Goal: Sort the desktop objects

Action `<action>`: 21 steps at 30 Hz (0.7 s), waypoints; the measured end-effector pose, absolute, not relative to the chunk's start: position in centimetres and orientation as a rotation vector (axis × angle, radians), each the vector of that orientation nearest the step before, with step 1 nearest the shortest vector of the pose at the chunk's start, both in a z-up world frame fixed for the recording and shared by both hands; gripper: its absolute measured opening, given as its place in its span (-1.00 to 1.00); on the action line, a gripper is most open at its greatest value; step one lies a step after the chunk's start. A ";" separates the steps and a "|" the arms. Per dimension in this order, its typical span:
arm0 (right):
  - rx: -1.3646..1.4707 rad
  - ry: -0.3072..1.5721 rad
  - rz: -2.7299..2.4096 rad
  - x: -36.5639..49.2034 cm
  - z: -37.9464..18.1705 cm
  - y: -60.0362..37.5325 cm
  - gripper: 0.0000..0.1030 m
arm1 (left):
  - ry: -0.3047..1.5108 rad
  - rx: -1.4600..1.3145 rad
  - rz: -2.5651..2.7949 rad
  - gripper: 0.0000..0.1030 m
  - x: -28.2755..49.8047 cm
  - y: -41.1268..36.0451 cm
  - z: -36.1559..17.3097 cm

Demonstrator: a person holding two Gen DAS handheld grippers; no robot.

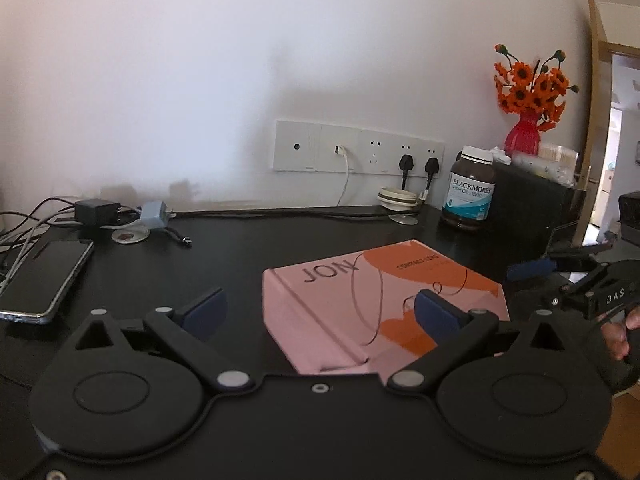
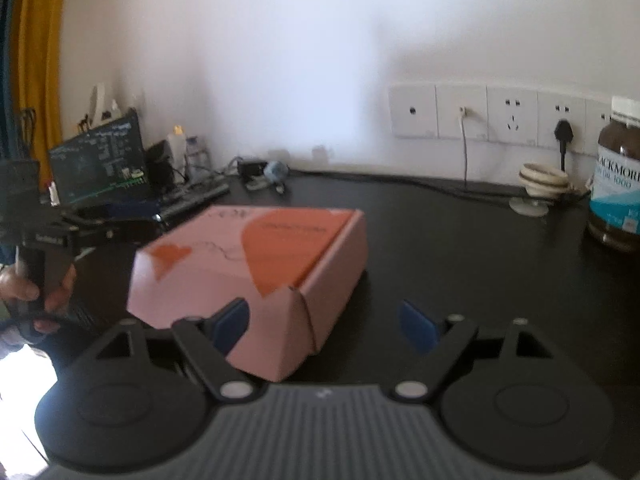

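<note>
A flat pink and orange cardboard box point(image 1: 360, 292) lies on the black desk point(image 1: 224, 248). My left gripper point(image 1: 320, 314) stands open at the box's near left corner: its right finger point(image 1: 436, 316) is over the lid and its left finger point(image 1: 204, 312) is beside the box over bare desk. In the right wrist view the same box point(image 2: 260, 264) sits left of centre. My right gripper point(image 2: 324, 326) is open at its near right corner, with one blue pad point(image 2: 230, 326) in front of the box's side and the other point(image 2: 418, 326) over the desk. Neither gripper presses on the box.
A phone point(image 1: 44, 280), a charger with cables point(image 1: 96, 210) and a brown supplement bottle point(image 1: 470, 190) stand on the desk. A red vase of orange flowers point(image 1: 524, 136) tops a black box point(image 1: 528, 200). A laptop point(image 2: 100, 160) sits far left. Wall sockets point(image 1: 360, 148) line the back.
</note>
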State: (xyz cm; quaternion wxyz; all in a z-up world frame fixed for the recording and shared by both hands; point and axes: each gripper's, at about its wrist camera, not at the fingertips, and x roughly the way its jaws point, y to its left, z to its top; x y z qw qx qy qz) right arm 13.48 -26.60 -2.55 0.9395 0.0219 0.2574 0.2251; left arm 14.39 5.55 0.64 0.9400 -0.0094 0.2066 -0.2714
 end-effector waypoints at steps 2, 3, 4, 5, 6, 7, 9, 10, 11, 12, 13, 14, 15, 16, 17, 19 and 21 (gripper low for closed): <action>-0.015 0.504 0.462 12.9 -2.0 -26.0 0.61 | 0.464 -0.022 -0.649 0.98 14.1 6.2 0.6; -0.066 0.501 0.467 12.6 -1.9 -25.5 0.63 | 0.484 -0.015 -0.693 0.98 13.9 6.3 0.6; -0.117 0.499 0.477 12.3 -1.8 -25.0 0.63 | 0.493 0.019 -0.721 0.98 13.4 6.1 0.4; -0.140 0.505 0.484 12.2 -1.9 -24.8 0.63 | 0.488 0.072 -0.736 0.98 12.6 5.6 0.2; -0.162 0.512 0.491 12.0 -2.0 -24.6 0.63 | 0.483 0.125 -0.742 0.98 11.9 5.2 0.0; -0.185 0.518 0.498 11.9 -2.1 -24.5 0.63 | 0.481 0.179 -0.740 0.98 11.3 4.6 -0.3; -0.248 0.532 0.500 11.6 -2.3 -24.2 0.63 | 0.506 0.265 -0.756 0.98 10.6 3.3 -1.1; -0.288 0.539 0.498 11.4 -2.5 -24.0 0.63 | 0.522 0.290 -0.774 0.98 10.5 2.8 -1.4; -0.330 0.543 0.495 11.2 -2.7 -23.7 0.63 | 0.531 0.312 -0.790 0.98 10.3 2.3 -1.6; -0.371 0.547 0.491 11.0 -2.9 -23.4 0.63 | 0.530 0.342 -0.800 0.98 10.2 1.8 -1.9; -0.395 0.550 0.491 10.9 -3.1 -23.2 0.63 | 0.518 0.373 -0.800 0.98 10.0 1.3 -2.0; -0.413 0.555 0.492 10.9 -3.3 -22.9 0.63 | 0.508 0.398 -0.798 0.98 9.9 0.9 -2.1; -0.435 0.562 0.493 11.0 -3.5 -22.5 0.63 | 0.502 0.410 -0.794 0.98 10.0 0.6 -2.2; -0.453 0.561 0.492 11.2 -3.8 -22.2 0.63 | 0.502 0.414 -0.791 0.98 10.1 0.4 -2.2; -0.470 0.560 0.491 11.3 -4.0 -21.9 0.64 | 0.502 0.415 -0.784 0.98 10.2 0.3 -2.2; -0.507 0.549 0.472 11.9 -4.4 -21.3 0.65 | 0.499 0.420 -0.769 0.98 10.4 0.3 -2.2; -0.519 0.536 0.462 12.4 -4.6 -21.0 0.73 | 0.488 0.417 -0.760 0.98 10.5 0.7 -2.1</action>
